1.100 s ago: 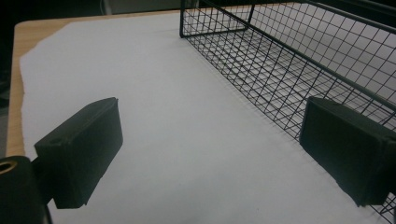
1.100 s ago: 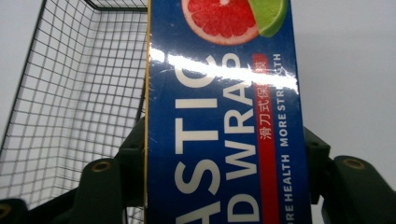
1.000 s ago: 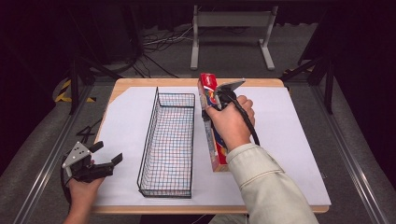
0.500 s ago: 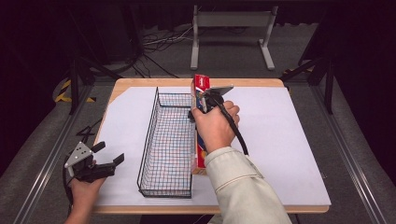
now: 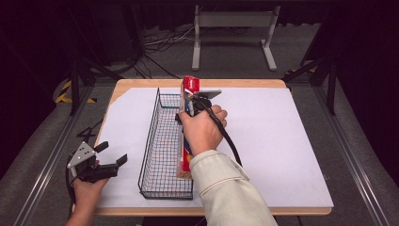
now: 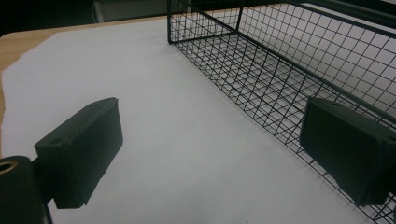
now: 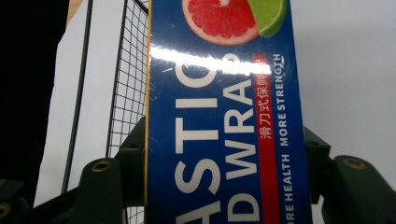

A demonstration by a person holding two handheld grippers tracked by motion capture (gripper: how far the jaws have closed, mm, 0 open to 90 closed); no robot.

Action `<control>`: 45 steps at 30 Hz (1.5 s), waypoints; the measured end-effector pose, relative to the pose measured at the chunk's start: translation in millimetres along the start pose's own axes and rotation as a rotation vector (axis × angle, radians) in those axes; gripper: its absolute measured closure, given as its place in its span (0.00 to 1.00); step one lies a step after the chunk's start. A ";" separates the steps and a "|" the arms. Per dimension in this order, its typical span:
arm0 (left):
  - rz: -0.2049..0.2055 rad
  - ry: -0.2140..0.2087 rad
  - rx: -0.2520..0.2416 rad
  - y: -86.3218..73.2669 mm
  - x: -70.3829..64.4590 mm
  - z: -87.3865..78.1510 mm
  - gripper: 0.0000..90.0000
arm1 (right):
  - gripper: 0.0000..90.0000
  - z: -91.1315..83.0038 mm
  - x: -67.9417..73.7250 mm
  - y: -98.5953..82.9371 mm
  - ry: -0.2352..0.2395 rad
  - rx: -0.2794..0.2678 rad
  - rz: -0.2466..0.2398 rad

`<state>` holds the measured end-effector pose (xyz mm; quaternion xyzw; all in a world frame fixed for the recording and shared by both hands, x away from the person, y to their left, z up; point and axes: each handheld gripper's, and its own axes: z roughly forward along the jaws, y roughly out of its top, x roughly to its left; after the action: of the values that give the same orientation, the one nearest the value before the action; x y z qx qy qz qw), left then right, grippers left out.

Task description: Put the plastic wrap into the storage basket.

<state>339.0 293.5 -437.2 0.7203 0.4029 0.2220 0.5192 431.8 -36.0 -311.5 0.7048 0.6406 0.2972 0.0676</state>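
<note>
High view looks down; both gripper views sit close, sharing the wire basket (image 5: pixel 164 141).

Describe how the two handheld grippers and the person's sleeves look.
Both grippers are black. The left gripper has blocky rectangular jaws and a grey three-cornered plate on top. A thick black cable trails from the right gripper. The right arm wears a beige sleeve.

The plastic wrap box (image 7: pixel 219 116) is deep blue with white lettering, a red stripe down 1 side, a yellow edge, and a pink grapefruit slice beside a green lime. The wire basket (image 5: pixel 162 146) is a black grid on a white sheet (image 5: pixel 277 136) over the light wooden table (image 5: pixel 235 83). Both black grippers' jaws match the basket.
</note>
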 end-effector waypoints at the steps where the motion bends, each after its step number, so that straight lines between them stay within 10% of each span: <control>1: 0.000 0.000 0.000 0.0 0.0 0.0 0.08 | 0.44 0.0 0.0 0.0 0.000 0.000 0.000; 20: -0.013 0.011 -0.012 1.3 4.9 -4.0 0.08 | 0.44 25.9 29.0 -19.0 -0.053 0.005 0.027; 45: -0.006 0.018 0.000 0.4 5.2 -1.2 0.07 | 0.43 62.3 26.0 -38.3 -0.124 0.054 -0.011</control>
<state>341.3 298.3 -436.9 0.7170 0.4096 0.2268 0.5164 430.3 12.8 -371.8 0.7200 0.6468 0.2351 0.0897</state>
